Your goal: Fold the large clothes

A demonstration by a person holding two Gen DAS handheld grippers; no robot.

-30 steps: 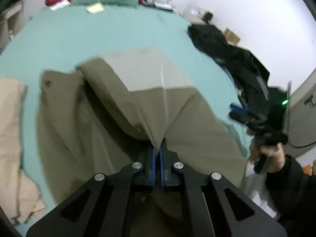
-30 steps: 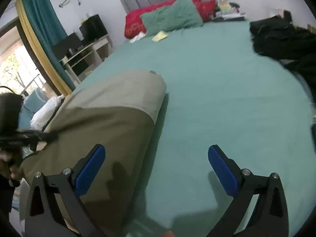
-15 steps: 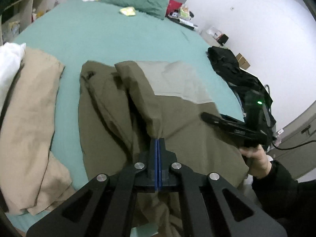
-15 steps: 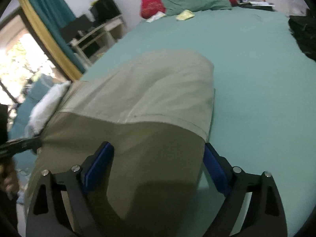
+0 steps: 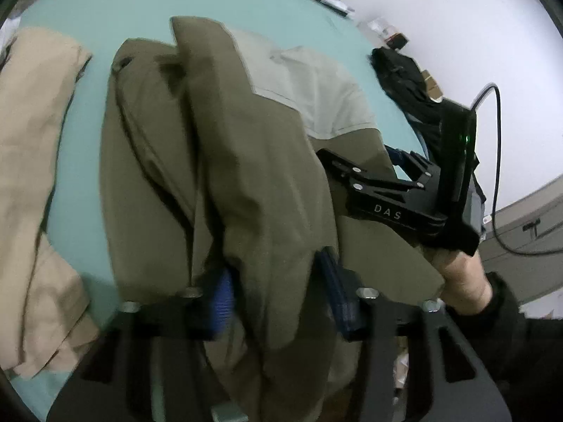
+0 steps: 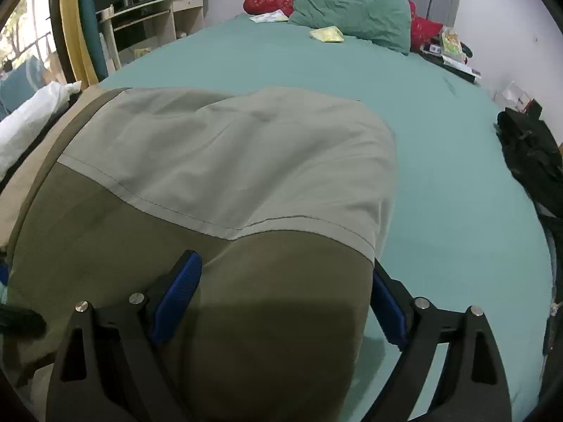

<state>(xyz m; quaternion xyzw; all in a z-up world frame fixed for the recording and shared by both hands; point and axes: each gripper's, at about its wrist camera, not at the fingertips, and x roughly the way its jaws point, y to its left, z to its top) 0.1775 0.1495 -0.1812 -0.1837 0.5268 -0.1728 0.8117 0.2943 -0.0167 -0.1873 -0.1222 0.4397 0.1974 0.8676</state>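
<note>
A large olive garment (image 5: 246, 140) with a pale grey panel (image 6: 228, 176) lies on the teal bed (image 6: 440, 140). A thick lengthwise fold of it runs between the jaws of my left gripper (image 5: 278, 297). Those jaws are opening; the blue pads (image 5: 221, 302) stand apart, half buried in cloth. My right gripper (image 6: 281, 299) is open and straddles the garment's near right part, its right pad (image 6: 387, 302) at the cloth's edge. In the left wrist view the right gripper (image 5: 362, 158) rests on the garment, held by a person's hand (image 5: 461, 270).
A beige garment (image 5: 31, 140) lies left of the olive one. Black clothes (image 6: 527, 151) are heaped at the bed's right edge. Green and red pillows (image 6: 352, 17) and small items sit at the headboard. White fabric (image 6: 28, 123) and shelves are off the left side.
My left gripper, shut on the olive fold before, has sunk and its jaws have parted. The right gripper swung from bare sheet onto the garment's right edge.
</note>
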